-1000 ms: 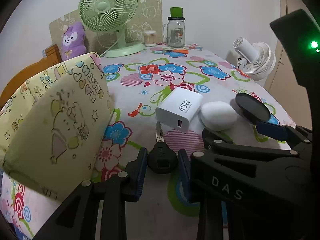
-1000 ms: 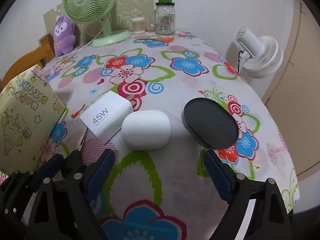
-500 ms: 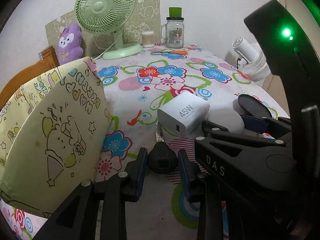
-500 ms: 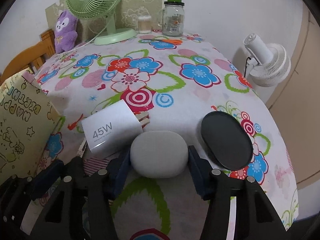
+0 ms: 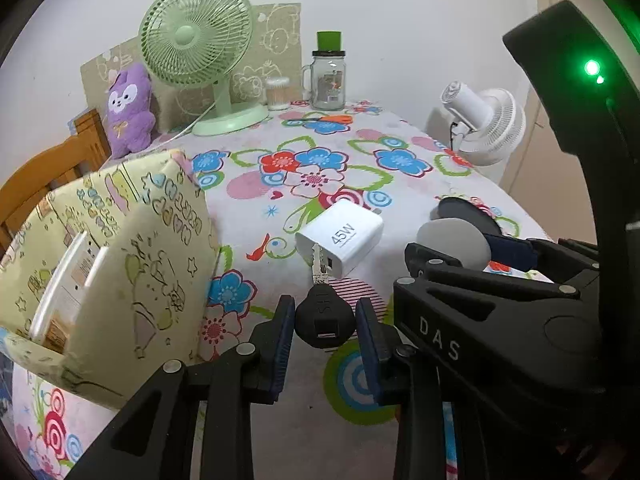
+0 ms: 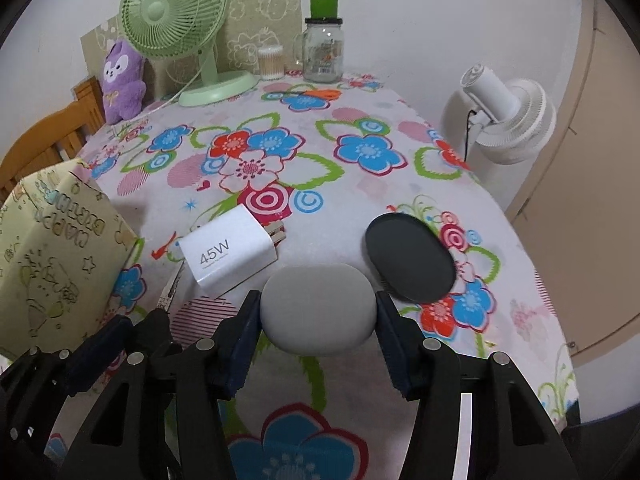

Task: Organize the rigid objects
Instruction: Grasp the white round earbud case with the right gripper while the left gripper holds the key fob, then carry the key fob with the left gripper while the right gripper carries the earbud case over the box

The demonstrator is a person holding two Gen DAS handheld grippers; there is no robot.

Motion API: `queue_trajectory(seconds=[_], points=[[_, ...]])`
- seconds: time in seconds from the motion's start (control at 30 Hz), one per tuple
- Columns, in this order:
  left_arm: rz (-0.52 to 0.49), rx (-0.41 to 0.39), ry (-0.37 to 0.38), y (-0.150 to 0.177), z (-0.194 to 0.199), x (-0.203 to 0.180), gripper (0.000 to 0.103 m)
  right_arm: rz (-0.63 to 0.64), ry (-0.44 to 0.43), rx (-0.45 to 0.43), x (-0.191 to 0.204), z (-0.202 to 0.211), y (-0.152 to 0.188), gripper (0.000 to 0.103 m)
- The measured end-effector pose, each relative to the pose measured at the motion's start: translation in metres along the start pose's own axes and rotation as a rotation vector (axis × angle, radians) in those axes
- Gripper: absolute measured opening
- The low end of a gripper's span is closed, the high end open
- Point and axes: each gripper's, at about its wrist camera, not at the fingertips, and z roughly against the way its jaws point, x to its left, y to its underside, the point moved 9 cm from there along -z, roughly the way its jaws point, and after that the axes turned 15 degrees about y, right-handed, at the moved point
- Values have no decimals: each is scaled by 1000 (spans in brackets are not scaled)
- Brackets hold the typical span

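A black-headed key point(image 5: 326, 326) hangs off the flowered tablecloth point(image 5: 320, 160) with my left gripper point(image 5: 324, 308) shut on its head, blade pointing away toward the white 45W charger point(image 5: 340, 240). In the right wrist view my right gripper point(image 6: 318, 300) is shut on a white rounded case point(image 6: 318, 314), both pads pressing its sides. That case point(image 5: 452, 242) also shows at the right of the left wrist view. The charger point(image 6: 228, 256) lies just left of the case, and a black oval disc point(image 6: 410, 258) lies just right. An open yellow patterned box point(image 5: 108, 264) stands at the left.
At the far end of the table stand a green desk fan point(image 5: 196, 56), a glass jar with a green lid point(image 5: 328, 76), a cotton-swab tub point(image 5: 277, 94) and a purple plush point(image 5: 130, 108). A white fan point(image 5: 488, 124) stands past the right edge, a wooden chair point(image 5: 36, 184) on the left.
My right gripper came forward from wide open and shut on the white case. Both grippers have risen a little, the key's blade coming off the cloth.
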Motion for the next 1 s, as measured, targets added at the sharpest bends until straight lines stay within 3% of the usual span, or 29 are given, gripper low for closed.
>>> queue_trajectory(seconds=[0.6, 1.0], points=[[-71, -27, 67, -32, 51, -8, 31, -30, 41, -84, -11, 78, -19, 58], [-107, -29, 64, -51, 72, 6, 31, -33, 45, -117, 4, 110, -37, 58]])
